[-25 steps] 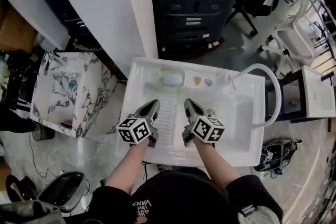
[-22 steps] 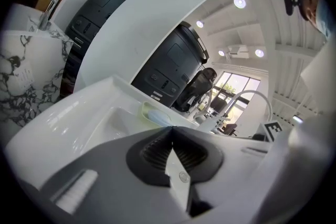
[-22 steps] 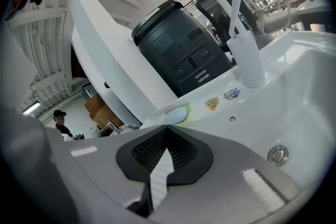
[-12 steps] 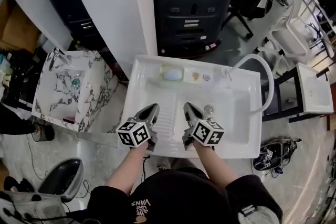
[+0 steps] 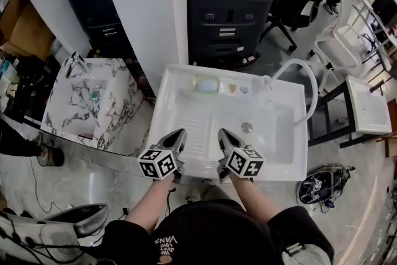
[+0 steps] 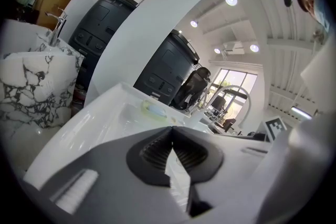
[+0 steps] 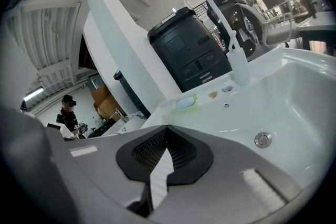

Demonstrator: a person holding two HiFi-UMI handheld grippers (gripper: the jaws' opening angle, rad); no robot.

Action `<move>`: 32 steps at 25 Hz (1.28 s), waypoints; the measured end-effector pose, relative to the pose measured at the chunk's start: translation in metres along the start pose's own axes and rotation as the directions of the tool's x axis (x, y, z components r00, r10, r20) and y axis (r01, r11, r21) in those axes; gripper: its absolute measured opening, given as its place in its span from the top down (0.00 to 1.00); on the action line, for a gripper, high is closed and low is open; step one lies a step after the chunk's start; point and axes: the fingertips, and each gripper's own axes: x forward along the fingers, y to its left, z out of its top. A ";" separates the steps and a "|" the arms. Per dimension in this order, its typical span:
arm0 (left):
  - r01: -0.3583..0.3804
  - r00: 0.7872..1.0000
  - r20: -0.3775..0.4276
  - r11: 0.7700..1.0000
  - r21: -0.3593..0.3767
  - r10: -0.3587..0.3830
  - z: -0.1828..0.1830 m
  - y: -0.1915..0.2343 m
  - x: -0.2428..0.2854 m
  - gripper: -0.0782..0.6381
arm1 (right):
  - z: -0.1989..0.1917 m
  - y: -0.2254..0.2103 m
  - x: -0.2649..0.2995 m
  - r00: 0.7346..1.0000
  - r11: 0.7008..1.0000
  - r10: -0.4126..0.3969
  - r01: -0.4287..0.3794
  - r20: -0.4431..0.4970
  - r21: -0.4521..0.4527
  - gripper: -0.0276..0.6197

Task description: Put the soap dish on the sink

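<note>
The green soap dish [image 5: 205, 85] with a pale blue soap in it rests on the back ledge of the white sink [image 5: 276, 139]. It also shows ahead in the left gripper view as the soap dish [image 6: 154, 109] and in the right gripper view as the soap dish [image 7: 185, 103]. My left gripper [image 5: 180, 133] hovers over the sink's ribbed front part, shut and empty. Beside it, my right gripper [image 5: 221, 132] is also shut with nothing in it. Both point at the back ledge, well short of the dish. The jaws meet at the tip of the left gripper [image 6: 172, 128] and of the right gripper [image 7: 167, 127].
A white curved faucet [image 5: 299, 68] rises at the sink's back right, and the drain [image 5: 247, 127] lies in the basin. Two small items [image 5: 238, 89] sit beside the dish. A marble sink [image 5: 93, 102] stands left, a black cabinet [image 5: 236, 3] behind, white chairs [image 5: 338, 40] right.
Both grippers have drawn back together from the middle of the sink toward its front edge, farther from the soap dish. Both stayed shut and empty.
</note>
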 end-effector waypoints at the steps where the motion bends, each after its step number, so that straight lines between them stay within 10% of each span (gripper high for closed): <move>1: -0.001 1.000 0.003 1.000 0.002 0.001 -0.001 -0.001 -0.004 0.82 | -0.002 0.001 -0.004 1.000 1.000 -0.001 0.001 0.001 -0.004 0.95; 32: -0.086 0.992 0.106 0.988 0.127 0.073 -0.034 -0.031 -0.122 0.82 | -0.048 0.042 -0.089 1.000 0.995 0.006 -0.004 0.021 -0.104 0.95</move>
